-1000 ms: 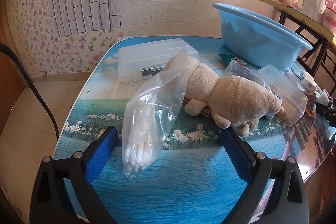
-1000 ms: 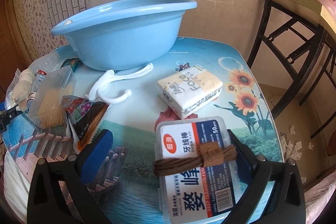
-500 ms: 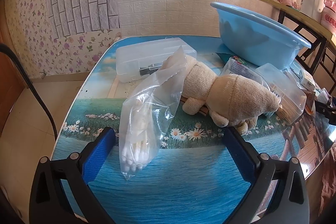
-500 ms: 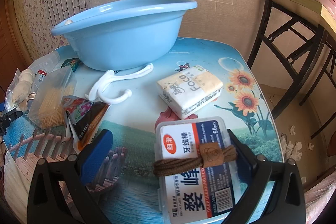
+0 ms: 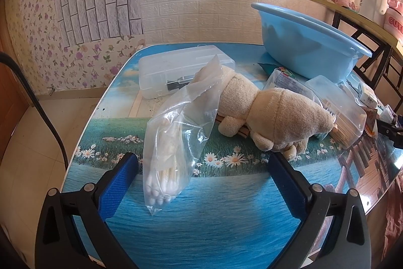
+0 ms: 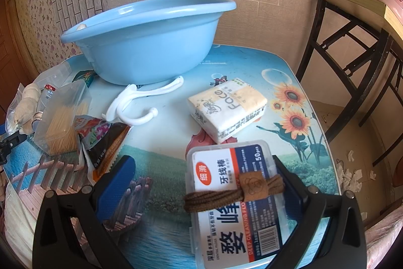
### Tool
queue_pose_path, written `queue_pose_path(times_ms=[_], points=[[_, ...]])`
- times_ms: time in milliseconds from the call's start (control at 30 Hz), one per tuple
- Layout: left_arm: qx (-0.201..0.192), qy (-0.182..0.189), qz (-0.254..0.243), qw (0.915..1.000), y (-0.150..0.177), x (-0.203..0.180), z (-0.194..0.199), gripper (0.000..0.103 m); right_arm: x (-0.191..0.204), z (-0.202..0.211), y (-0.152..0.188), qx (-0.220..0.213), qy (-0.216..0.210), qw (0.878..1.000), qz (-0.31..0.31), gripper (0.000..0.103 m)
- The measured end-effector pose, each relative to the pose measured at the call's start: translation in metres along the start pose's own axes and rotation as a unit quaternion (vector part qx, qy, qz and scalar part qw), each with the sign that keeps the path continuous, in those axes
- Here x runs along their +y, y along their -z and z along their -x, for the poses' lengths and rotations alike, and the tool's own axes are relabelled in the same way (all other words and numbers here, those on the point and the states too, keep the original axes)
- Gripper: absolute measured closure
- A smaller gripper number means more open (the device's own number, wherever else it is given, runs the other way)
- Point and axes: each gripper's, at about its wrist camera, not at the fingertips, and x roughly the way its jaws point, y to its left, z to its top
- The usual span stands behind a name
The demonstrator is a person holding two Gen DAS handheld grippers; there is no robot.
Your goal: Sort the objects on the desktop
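Both tongs stand spread wide and grip nothing. Left tongs hover low over the near edge of the table, blue-padded fingers on either side of bare tabletop, with a clear bag of cotton swabs lying just inside the left finger; whether bag and pad touch cannot be told. The bag's upper end leans on a beige plush toy that lies on its side over some wooden sticks. Behind the toy sits a closed clear plastic case, and to the right a clear box of toothpicks and a light blue basin at the far right of the table.

Right tongs are likewise wide apart over the table's other end. A dental floss box with a blue and white label lies flat between the fingers, close against the right one, and a brown cord bundle with a small leather tab rests across its lid. Just beyond the box is a pack of tissues. Left of that lie white plastic hooks in front of the basin, then a dark snack packet beside the toothpick box.
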Motion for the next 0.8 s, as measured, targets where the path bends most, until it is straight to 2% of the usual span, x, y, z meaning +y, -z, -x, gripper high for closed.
queue_pose_path(times_ms=[800], points=[[-0.002, 0.001, -0.001, 1.0, 0.0013, 0.0005, 0.0019, 0.001, -0.0007, -0.0002, 0.0, 0.0, 0.001, 1.0, -0.002, 0.0]])
